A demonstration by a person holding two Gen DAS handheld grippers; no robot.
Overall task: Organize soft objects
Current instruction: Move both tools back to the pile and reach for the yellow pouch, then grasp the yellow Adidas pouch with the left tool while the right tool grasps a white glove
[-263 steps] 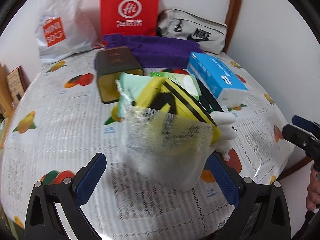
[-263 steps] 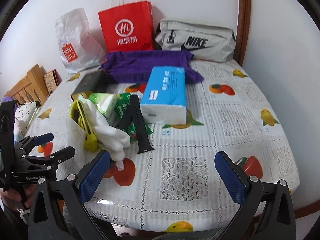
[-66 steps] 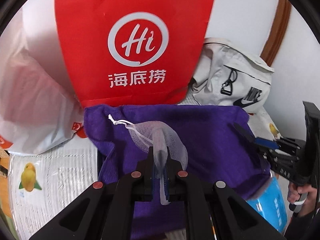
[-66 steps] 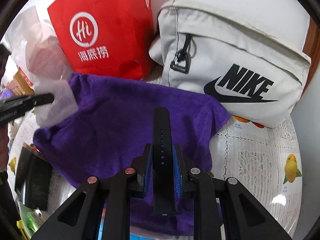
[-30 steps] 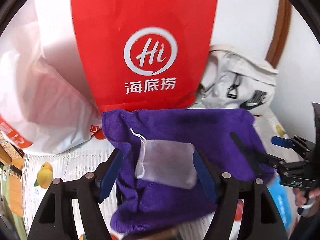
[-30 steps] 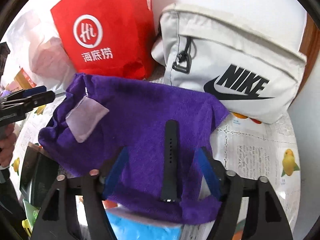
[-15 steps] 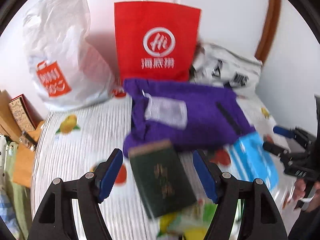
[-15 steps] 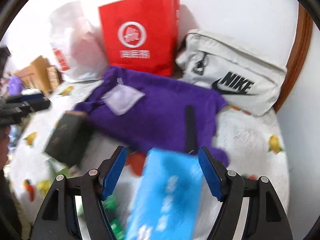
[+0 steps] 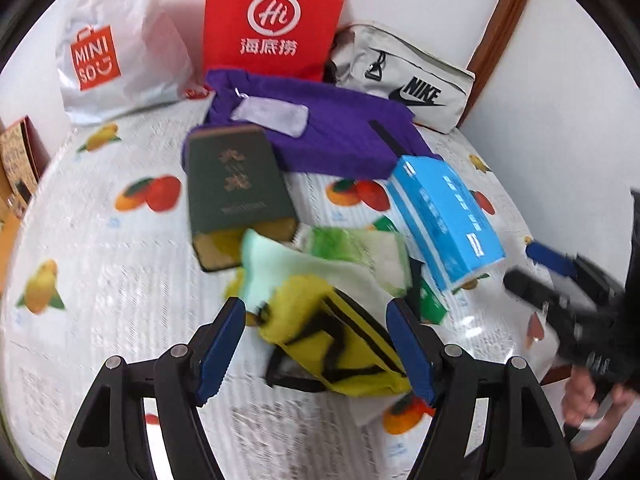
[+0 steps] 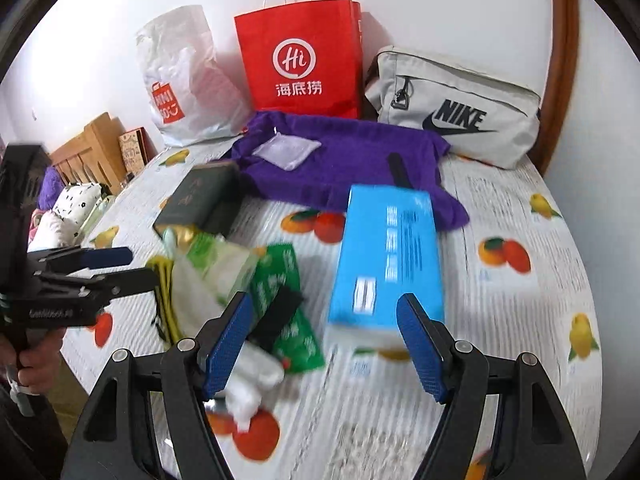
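A purple towel (image 9: 320, 136) (image 10: 344, 168) lies at the back of the table. On it rest a white mesh pouch (image 9: 272, 114) (image 10: 286, 150) and a black strap (image 9: 390, 142) (image 10: 398, 170). My left gripper (image 9: 316, 336) is open and empty, above a yellow and black bag (image 9: 336, 344). My right gripper (image 10: 324, 340) is open and empty, near the blue tissue pack (image 10: 386, 256) (image 9: 444, 216). White gloves (image 10: 252, 384), a second black strap (image 10: 280, 314) and green packets (image 10: 288, 296) (image 9: 360, 256) lie in the front pile.
A dark green box (image 9: 236, 196) (image 10: 200, 200) lies left of centre. A red paper bag (image 9: 272, 20) (image 10: 300, 60), a white Miniso bag (image 9: 116, 48) (image 10: 184, 80) and a grey Nike bag (image 9: 404, 80) (image 10: 456, 108) stand against the wall. The fruit-print tablecloth (image 9: 100, 240) (image 10: 520, 280) covers the table.
Both grippers let go of the mesh pouch and black strap on the purple towel, opened, and pulled back toward the front pile of items.
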